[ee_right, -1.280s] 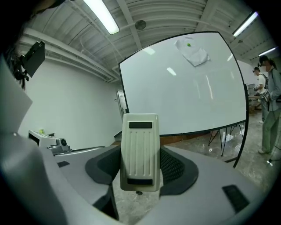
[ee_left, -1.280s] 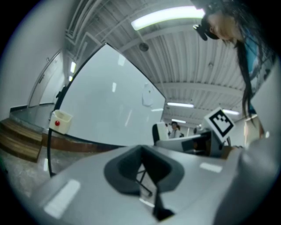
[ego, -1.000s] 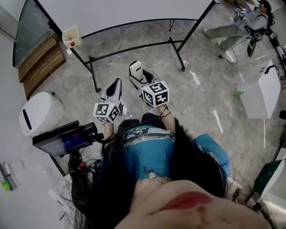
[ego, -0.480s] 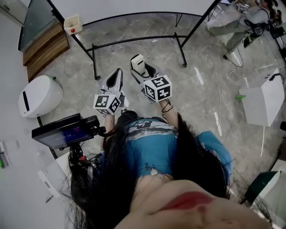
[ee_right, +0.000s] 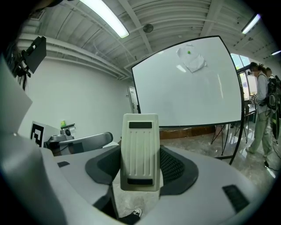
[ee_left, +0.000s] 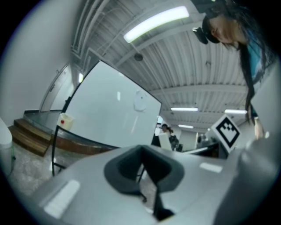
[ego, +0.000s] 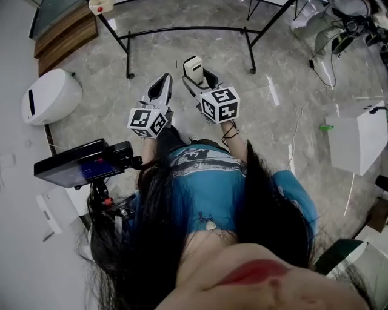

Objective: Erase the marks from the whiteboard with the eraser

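The whiteboard stands on a black metal stand ahead of me, its faint smudge with a green dot high on the board. In the left gripper view the whiteboard shows a pale round mark. My right gripper is shut on the cream eraser, which stands upright between the pads and points toward the board from a distance. Just left of it, my left gripper is shut and holds nothing; in its own view the left gripper shows dark pads meeting.
A small box with a red button hangs on the stand's left leg. A white rounded machine and a screen on a stand are at my left. A white box and floor cables lie right. A person stands right of the board.
The head view has tilted, so the stand and floor things have slid up the frame. Both grippers sit a little higher in view, side by side as before, the eraser still held.
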The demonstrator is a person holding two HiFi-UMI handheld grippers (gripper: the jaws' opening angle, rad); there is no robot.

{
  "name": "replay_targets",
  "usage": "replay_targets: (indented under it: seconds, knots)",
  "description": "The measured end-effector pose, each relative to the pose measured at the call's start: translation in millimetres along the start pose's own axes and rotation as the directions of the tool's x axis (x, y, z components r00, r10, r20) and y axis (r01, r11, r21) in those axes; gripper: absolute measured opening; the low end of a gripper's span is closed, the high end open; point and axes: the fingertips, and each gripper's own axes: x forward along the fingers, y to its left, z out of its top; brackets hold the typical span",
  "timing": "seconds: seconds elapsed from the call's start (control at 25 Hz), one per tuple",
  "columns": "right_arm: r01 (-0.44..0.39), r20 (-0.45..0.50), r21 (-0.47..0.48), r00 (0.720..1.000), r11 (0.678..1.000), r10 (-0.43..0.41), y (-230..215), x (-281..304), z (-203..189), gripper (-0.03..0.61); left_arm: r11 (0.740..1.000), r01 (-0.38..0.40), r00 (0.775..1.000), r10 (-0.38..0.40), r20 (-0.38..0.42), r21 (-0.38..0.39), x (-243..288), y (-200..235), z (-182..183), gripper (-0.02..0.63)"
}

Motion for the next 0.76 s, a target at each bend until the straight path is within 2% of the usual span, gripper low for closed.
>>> replay_targets:
  seconds: [0.16, 0.28, 0.4, 0.76]
  knots:
    - [-0.053, 0.015, -0.045, 0.998, 0.998, 0.054, 51, -153, -76, 0.258, 0.998, -0.043, 0.999, 0.042, 0.028, 0.038, -108, -141, -44, 0.003]
    - [-0.074, 0.03, -0.047, 0.997, 0.996, 0.075, 66, -211, -85, 0.258, 0.997, -0.053, 0.998, 0.051, 0.027, 0.064, -138, -197, -42, 0.003]
    - [-0.087, 0.032, -0.041, 0.996, 0.995, 0.089, 70, -219, -81, 0.258, 0.995, -0.062, 0.998, 0.06, 0.022, 0.076, -141, -205, -35, 0.003]
    - [-0.109, 0.035, -0.042, 0.993, 0.993, 0.11, 81, -201, -81, 0.258, 0.992, -0.085, 0.996, 0.083, 0.03, 0.093, -150, -185, -32, 0.003]
